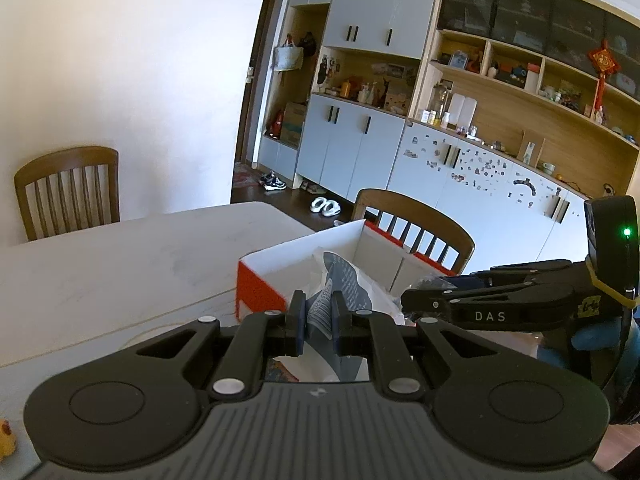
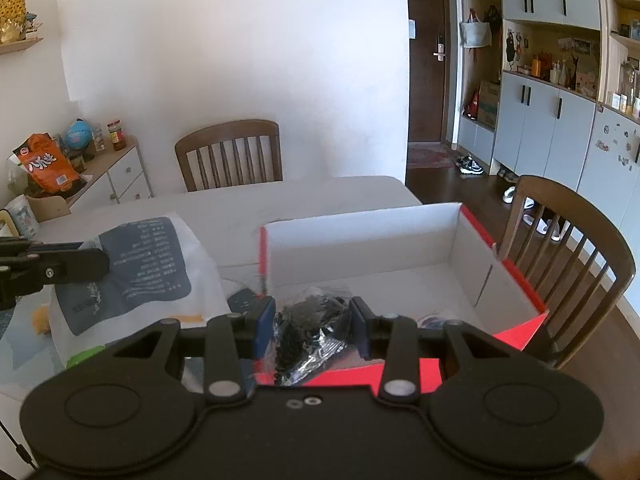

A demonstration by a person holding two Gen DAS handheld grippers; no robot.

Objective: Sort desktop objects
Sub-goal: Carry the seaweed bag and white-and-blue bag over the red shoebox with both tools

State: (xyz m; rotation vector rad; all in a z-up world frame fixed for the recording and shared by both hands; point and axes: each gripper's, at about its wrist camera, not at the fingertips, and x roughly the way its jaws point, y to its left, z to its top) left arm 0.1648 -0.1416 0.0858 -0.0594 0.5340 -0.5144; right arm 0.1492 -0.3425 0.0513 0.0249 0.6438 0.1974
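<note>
My left gripper [image 1: 317, 306] is shut on a white plastic bag with a dark blue printed panel [image 1: 344, 280], held up beside the open box [image 1: 304, 246]; the bag also shows in the right wrist view [image 2: 140, 264], with the left gripper [image 2: 102, 264] gripping its left edge. My right gripper [image 2: 314, 312] is shut on a clear plastic packet of black parts [image 2: 310, 328] over the near rim of the red box with white inside [image 2: 360, 236]. The right gripper shows at the right of the left wrist view [image 1: 408, 300].
The box stands on a pale table [image 2: 320, 192] near its right edge. Wooden chairs stand behind [image 2: 230, 156] and to the right [image 2: 568, 240]. A side cabinet with snacks [image 2: 44, 164] stands at the left. A yellow toy [image 1: 6, 436] lies at the table's near left.
</note>
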